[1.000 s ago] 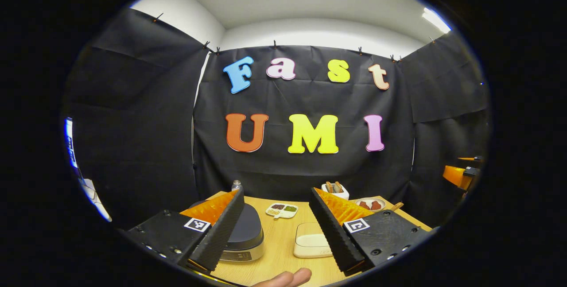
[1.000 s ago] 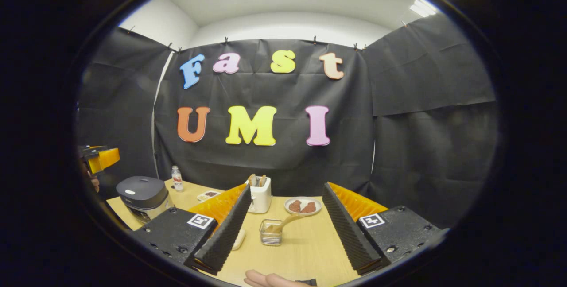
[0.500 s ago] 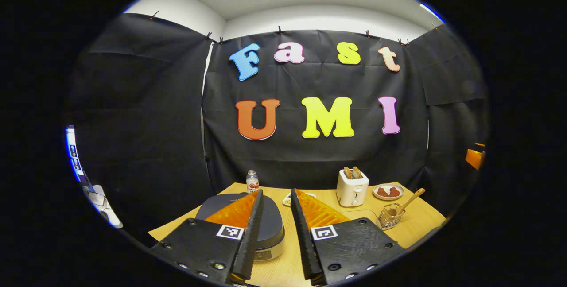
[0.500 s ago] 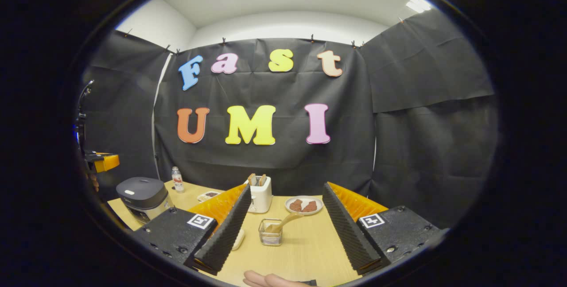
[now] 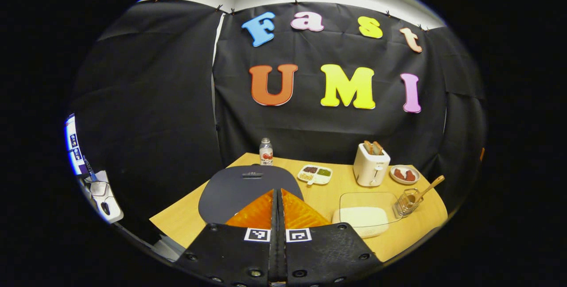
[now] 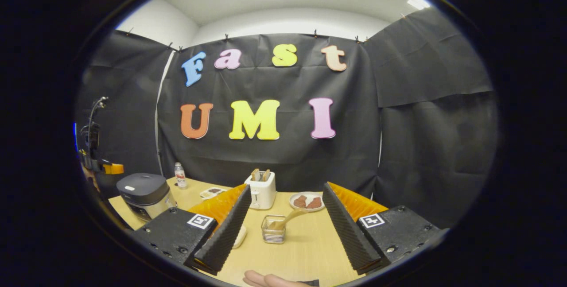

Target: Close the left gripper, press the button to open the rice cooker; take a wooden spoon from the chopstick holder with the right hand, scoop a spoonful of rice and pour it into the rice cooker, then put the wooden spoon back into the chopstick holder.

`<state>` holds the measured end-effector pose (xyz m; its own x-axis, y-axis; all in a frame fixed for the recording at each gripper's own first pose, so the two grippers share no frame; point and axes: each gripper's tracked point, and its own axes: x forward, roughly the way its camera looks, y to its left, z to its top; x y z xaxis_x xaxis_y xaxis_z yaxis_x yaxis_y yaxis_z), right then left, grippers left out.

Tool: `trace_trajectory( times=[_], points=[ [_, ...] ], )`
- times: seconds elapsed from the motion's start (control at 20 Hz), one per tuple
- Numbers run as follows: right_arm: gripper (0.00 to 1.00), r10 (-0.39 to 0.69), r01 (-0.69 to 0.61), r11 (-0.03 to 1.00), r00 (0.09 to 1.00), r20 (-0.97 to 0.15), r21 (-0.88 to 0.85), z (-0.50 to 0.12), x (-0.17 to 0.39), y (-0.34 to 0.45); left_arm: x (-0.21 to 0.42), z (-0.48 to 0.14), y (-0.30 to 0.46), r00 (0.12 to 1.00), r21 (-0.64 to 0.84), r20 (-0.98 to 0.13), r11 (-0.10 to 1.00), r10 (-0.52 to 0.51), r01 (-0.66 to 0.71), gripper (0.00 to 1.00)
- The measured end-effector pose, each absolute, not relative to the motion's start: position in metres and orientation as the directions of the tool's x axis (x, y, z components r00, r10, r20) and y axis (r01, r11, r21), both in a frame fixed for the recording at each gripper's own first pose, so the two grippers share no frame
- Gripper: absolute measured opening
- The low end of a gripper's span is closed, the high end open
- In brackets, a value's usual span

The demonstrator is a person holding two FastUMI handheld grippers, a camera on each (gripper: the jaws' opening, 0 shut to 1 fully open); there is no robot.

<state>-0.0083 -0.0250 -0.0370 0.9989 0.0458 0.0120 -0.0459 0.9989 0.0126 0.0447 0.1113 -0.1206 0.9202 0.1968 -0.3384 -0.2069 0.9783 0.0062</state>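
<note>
Rice cooker [image 5: 248, 189] sits lid-down at the surface's [image 5: 186, 220] left end, below the left gripper [image 5: 277, 198], whose jaws are pressed together holding nothing; recommend lowering squarely onto the lid button [image 5: 251, 174], right gripper [image 6: 283, 220] waiting wide and empty.

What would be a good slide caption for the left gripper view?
Closed hand-held gripper poised above the shut rice cooker, wooden spoon waiting in its holder.
</note>
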Motion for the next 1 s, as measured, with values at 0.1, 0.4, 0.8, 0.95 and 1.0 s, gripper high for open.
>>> trace_trajectory(
  times=[0.1, 0.4, 0.8, 0.95, 1.0],
  points=[
    [1.00, 0.051, -0.051, 0.999, 0.999, 0.005, 0.008, -0.041, -0.006, -0.023, 0.052, -0.142, 0.121, 0.890, 0.005, -0.406, 0.974, 0.209, -0.226, 0.07],
    [1.00, 0.052, -0.052, 0.997, 0.999, 0.003, 0.061, -0.047, -0.001, -0.031, 0.060, -0.177, 0.138, 0.831, -0.019, -0.514, 0.966, 0.213, -0.259, 0.00],
    [1.00, 0.066, -0.065, 0.997, 0.998, -0.014, 0.051, -0.058, 0.000, -0.035, 0.057, -0.192, 0.141, 0.811, -0.025, -0.547, 0.964, 0.208, -0.264, 0.00],
    [1.00, 0.065, -0.064, 0.997, 0.998, -0.018, 0.051, -0.060, 0.003, -0.037, 0.055, -0.199, 0.141, 0.803, 0.011, -0.564, 0.975, 0.191, -0.223, 0.00],
    [1.00, 0.064, -0.063, 0.996, 0.998, -0.020, 0.056, -0.061, 0.004, -0.038, 0.057, -0.199, 0.141, 0.805, 0.007, -0.563, 0.975, 0.188, -0.223, 0.00]
  ],
)
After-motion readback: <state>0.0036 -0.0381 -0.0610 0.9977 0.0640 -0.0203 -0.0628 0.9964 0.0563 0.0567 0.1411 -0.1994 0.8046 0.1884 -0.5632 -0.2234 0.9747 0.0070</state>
